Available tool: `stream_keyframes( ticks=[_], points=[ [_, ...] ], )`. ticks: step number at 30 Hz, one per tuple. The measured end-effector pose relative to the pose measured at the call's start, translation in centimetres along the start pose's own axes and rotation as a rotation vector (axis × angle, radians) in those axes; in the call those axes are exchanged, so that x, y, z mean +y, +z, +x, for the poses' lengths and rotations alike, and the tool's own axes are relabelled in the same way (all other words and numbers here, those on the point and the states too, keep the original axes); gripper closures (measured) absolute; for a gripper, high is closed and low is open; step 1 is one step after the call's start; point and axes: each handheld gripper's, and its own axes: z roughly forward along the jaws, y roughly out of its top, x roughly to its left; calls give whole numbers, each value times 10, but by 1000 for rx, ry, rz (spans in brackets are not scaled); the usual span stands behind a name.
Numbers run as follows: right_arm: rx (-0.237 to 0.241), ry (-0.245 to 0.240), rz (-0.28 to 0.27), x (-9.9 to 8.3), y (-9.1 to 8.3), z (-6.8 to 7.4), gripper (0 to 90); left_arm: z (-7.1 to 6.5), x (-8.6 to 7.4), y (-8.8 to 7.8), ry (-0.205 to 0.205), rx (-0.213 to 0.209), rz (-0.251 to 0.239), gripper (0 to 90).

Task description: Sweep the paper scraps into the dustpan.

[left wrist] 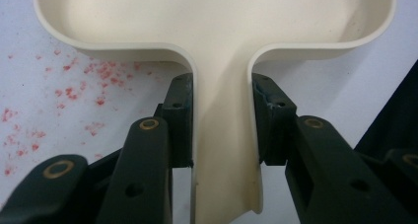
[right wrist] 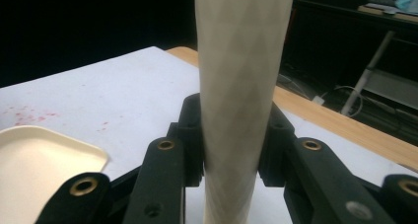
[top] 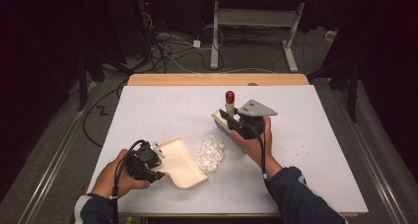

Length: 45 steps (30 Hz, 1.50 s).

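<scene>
High view up above the near side, looking down and far across the table (top: 315, 150), left gripper view very close over the dustpan (left wrist: 217, 46), right gripper view close behind the brush handle (right wrist: 241, 86), all sharing the dustpan

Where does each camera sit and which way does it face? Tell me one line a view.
High view: above the person's side, looking forward and down on the table; both forearms, left gripper, right gripper.
Left gripper view: on the left gripper, looking along its jaws clamped on the dustpan handle.
Right gripper view: on the right gripper, looking along its jaws clamped on the brush handle.
Shared: the dustpan shows in all three.
</scene>
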Motion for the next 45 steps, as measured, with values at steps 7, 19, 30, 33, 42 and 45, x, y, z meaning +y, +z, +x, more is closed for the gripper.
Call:
stream_keyframes(
  ticks=[7,19,30,33,42,45],
  points=[
    [77,-12,7,0,-2,30,699,-2,2,3,2,5,10,631],
    [152,18,-5,0,-4,70,693,-10,10,17,-3,-6,21,631],
    [185,33,-27,6,4,84,698,-10,24,30,-40,-9,-8,630],
    [195,44,-41,8,3,83,702,-10,27,32,-54,-10,-19,630],
    [196,46,-47,13,-2,77,704,-9,27,33,-57,-14,-26,630],
    [170,38,-57,17,-6,69,704,-8,26,33,-59,0,-19,631]
  ],
)
